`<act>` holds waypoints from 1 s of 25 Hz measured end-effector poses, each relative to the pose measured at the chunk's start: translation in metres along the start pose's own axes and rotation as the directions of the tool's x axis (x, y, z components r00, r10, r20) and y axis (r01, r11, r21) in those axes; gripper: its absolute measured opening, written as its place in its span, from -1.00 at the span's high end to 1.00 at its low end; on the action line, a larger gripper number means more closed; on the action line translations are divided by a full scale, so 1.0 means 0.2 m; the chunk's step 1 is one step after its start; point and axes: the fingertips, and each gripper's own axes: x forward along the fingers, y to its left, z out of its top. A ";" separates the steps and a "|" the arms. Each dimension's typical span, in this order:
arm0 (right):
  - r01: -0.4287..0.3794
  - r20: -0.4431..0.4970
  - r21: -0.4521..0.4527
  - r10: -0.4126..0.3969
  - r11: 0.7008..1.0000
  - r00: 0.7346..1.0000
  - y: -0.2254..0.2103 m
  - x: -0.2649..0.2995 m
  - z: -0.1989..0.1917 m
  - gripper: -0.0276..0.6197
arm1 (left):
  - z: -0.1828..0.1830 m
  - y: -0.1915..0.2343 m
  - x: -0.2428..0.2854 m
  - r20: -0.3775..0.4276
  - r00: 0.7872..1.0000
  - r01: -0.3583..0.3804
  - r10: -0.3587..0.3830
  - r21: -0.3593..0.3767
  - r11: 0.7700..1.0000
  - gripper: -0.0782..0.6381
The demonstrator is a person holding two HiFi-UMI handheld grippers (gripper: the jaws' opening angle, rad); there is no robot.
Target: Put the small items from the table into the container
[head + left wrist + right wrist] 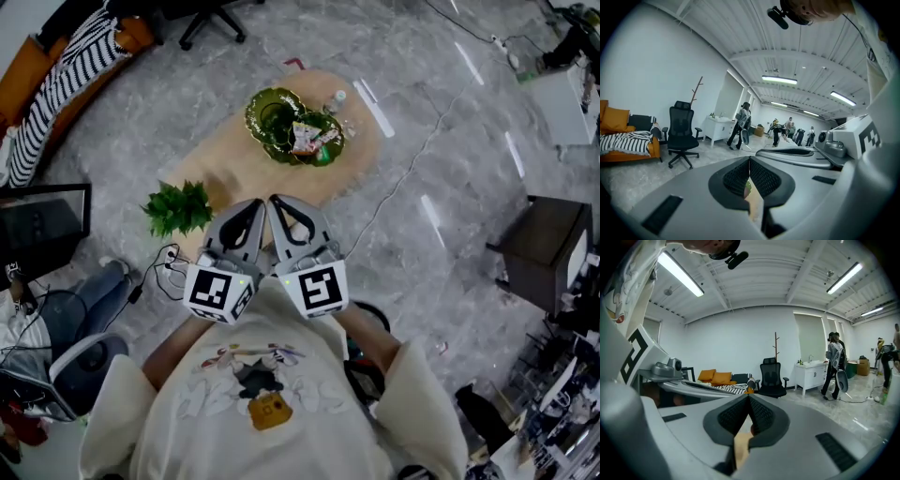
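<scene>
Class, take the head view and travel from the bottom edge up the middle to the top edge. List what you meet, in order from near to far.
printed sweatshirt → left gripper and right gripper, side by side → green dish holding snack packets → office chair

Place: a large open office-studio hall, part lounge, part work area.
Floor: grey marble-look tiles [450, 141], with a thin cable [412, 155] trailing across them.
Ceiling: white beams and long strip lights [780, 80].
Lounge corner: a sofa [655, 146] with orange cushions [614, 119] and a striped blanket [626, 140]; a low wooden worktop [225, 173]; a potted plant [178, 208].
Office gear: a black swivel chair [682, 131], a monitor [42, 225], a white cabinet [812, 373] and a coat stand [776, 345] against the white wall.
People: several people [790, 129] stand at the far end.
</scene>
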 end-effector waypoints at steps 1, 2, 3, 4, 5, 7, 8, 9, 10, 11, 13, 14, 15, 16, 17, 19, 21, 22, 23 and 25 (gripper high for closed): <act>0.009 0.005 -0.003 -0.009 1.000 1.000 0.02 -0.01 0.01 0.89 | 0.01 0.00 -0.03 0.004 1.000 0.001 -0.001 0.000 1.000 0.76; 0.015 0.011 -0.007 -0.015 1.000 1.000 0.05 -0.02 0.03 0.89 | 0.02 0.00 -0.06 0.009 1.000 0.001 -0.001 0.000 1.000 0.76; 0.019 0.020 -0.009 -0.019 1.000 1.000 0.07 -0.03 0.04 0.90 | 0.02 0.01 -0.08 0.015 1.000 -0.003 0.003 0.001 1.000 0.76; 0.021 0.029 -0.010 -0.021 1.000 0.999 0.08 -0.03 0.06 0.89 | 0.03 0.02 -0.10 0.022 1.000 -0.009 0.009 0.001 1.000 0.76; 0.023 0.038 -0.010 -0.023 1.000 0.999 0.10 -0.04 0.07 0.89 | 0.04 0.02 -0.13 0.028 1.000 -0.013 0.013 0.000 1.000 0.76; 0.027 0.052 -0.019 -0.026 0.999 0.998 0.12 -0.05 0.09 0.90 | 0.04 0.02 -0.16 0.037 0.999 -0.012 0.012 0.001 1.000 0.76; 0.029 0.057 -0.023 -0.028 0.999 0.998 0.12 -0.05 0.10 0.89 | 0.04 0.01 -0.18 0.039 0.999 -0.008 0.007 0.004 1.000 0.76; 0.032 0.060 -0.020 -0.030 0.999 0.998 0.13 -0.05 0.10 0.89 | 0.03 0.00 -0.19 0.037 0.999 -0.003 0.003 0.005 1.000 0.76; 0.037 0.059 -0.009 -0.036 0.999 0.998 0.13 -0.05 0.10 0.90 | 0.02 0.00 -0.20 0.035 0.999 0.001 -0.001 0.005 1.000 0.76; 0.046 0.055 0.006 -0.046 0.999 0.997 0.13 -0.05 0.09 0.90 | 0.02 -0.01 -0.20 0.034 0.999 0.003 -0.004 0.004 1.000 0.76; 0.071 0.033 0.025 -0.071 0.997 0.997 0.13 -0.05 0.06 0.90 | 0.03 -0.01 -0.19 0.034 0.999 0.004 -0.004 0.004 1.000 0.76; 0.080 0.021 0.022 -0.081 0.997 0.997 0.14 -0.05 0.05 0.89 | 0.04 0.00 -0.18 0.037 0.999 0.002 -0.002 0.006 1.000 0.76; 0.086 0.012 0.020 -0.086 0.996 0.996 0.15 -0.05 0.04 0.90 | 0.06 0.00 -0.18 0.041 0.999 -0.001 0.001 0.007 1.000 0.76; 0.087 0.007 0.028 -0.088 0.996 0.996 0.16 -0.05 0.03 0.90 | 0.08 0.01 -0.18 0.046 0.999 -0.005 0.005 0.009 1.000 0.76; 0.086 0.003 0.053 -0.086 0.995 0.996 0.18 -0.06 0.03 0.89 | 0.10 0.01 -0.19 0.049 0.999 -0.009 0.008 0.012 1.000 0.76; 0.085 0.000 0.110 -0.085 0.990 0.996 0.20 -0.07 0.01 0.90 | 0.12 0.02 -0.21 0.049 0.999 -0.010 0.009 0.021 1.000 0.76; 0.089 0.004 0.115 -0.090 0.989 0.996 0.23 -0.08 0.01 0.90 | 0.10 0.02 -0.24 0.051 0.999 -0.009 0.008 0.024 1.000 0.76; 0.093 0.007 0.104 -0.094 0.990 0.996 0.24 -0.08 0.01 0.90 | 0.08 0.03 -0.26 0.053 0.999 -0.010 0.009 0.024 1.000 0.76; 0.099 0.008 0.096 -0.100 0.991 0.995 0.25 -0.09 0.01 0.90 | 0.07 0.03 -0.28 0.054 0.998 -0.012 0.011 0.022 1.000 0.76; 0.115 0.002 0.101 -0.116 0.988 0.993 0.24 -0.10 -0.01 0.90 | 0.05 0.04 -0.28 0.054 0.998 -0.016 0.015 0.015 1.000 0.76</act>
